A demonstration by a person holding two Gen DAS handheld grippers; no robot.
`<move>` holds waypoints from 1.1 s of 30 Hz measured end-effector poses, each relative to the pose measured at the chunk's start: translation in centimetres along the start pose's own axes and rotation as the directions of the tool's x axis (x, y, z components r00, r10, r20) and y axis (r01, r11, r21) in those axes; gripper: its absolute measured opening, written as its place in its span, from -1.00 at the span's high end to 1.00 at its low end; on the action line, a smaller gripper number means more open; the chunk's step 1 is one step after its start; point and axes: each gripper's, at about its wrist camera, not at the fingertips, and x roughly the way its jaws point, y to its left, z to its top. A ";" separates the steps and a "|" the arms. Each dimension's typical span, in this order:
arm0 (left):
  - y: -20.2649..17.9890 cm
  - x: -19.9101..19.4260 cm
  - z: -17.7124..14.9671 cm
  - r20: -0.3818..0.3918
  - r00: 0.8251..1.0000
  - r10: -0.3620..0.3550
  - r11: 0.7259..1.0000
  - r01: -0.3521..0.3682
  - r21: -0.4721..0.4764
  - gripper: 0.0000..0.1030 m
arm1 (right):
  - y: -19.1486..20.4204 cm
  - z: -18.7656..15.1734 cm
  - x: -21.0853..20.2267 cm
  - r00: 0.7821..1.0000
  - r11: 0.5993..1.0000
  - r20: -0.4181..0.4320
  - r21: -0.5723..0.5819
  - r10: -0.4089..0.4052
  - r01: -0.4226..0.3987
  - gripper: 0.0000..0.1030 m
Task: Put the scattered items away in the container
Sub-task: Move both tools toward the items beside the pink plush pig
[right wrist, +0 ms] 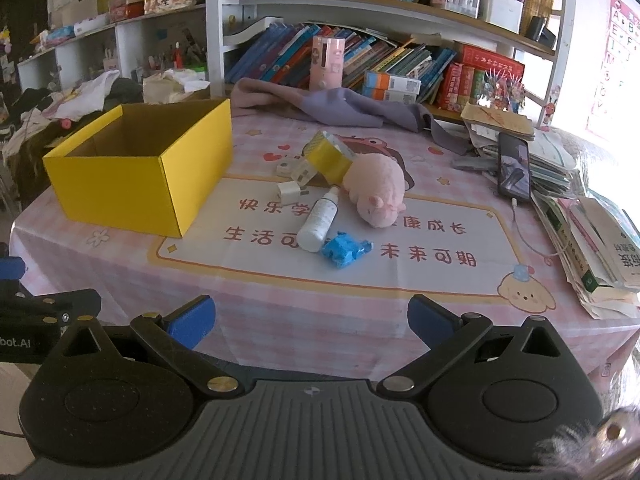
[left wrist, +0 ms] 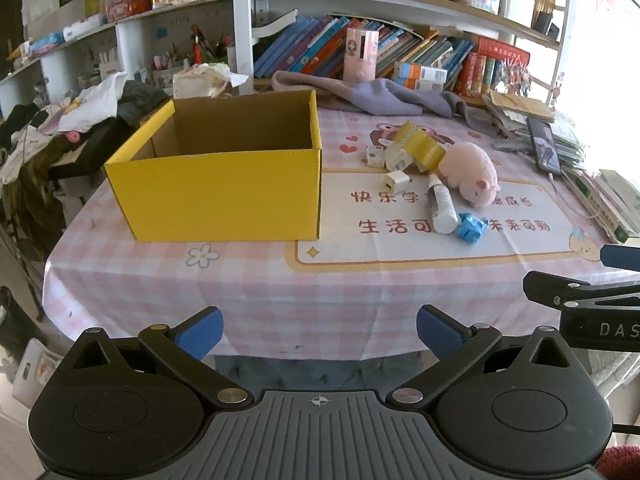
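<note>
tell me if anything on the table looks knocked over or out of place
The white spray bottle lies on its side instead of standing, the yellow tape roll leans tilted against the pink plush toy, and a crumpled blue wrapper lies loose. The yellow box sits upright and looks empty.

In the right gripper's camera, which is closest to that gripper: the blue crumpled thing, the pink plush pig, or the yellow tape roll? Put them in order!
1. Blue crumpled wrapper, nearest, front centre.
2. Pink plush pig, behind it, slightly right.
3. Yellow tape roll, farthest, behind the pig, leaning against it.
</note>
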 end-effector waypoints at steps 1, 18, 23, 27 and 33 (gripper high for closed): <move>0.0 0.0 0.0 0.000 1.000 0.000 1.000 0.000 0.000 -1.00 | 0.1 0.0 0.0 1.000 1.000 -0.001 -0.002 0.000 0.000 -1.00; 0.2 -0.1 -0.6 0.013 1.000 -0.016 1.000 0.016 0.002 -1.00 | 0.3 -0.1 -0.1 1.000 1.000 0.012 -0.018 0.010 -0.010 -1.00; 0.1 -0.2 -0.5 0.027 0.999 -0.030 1.000 0.030 0.002 -1.00 | 0.3 0.0 0.0 1.000 1.000 0.016 -0.020 0.015 -0.014 -1.00; -0.2 0.0 -0.3 0.035 0.998 -0.044 0.999 0.043 0.013 -1.00 | 0.0 0.2 0.2 0.999 1.000 0.029 -0.013 0.015 -0.015 -1.00; -0.9 0.7 0.4 0.044 0.997 -0.068 0.997 0.067 0.024 -1.00 | -0.8 0.6 0.7 0.999 1.000 0.040 0.003 0.021 -0.021 -1.00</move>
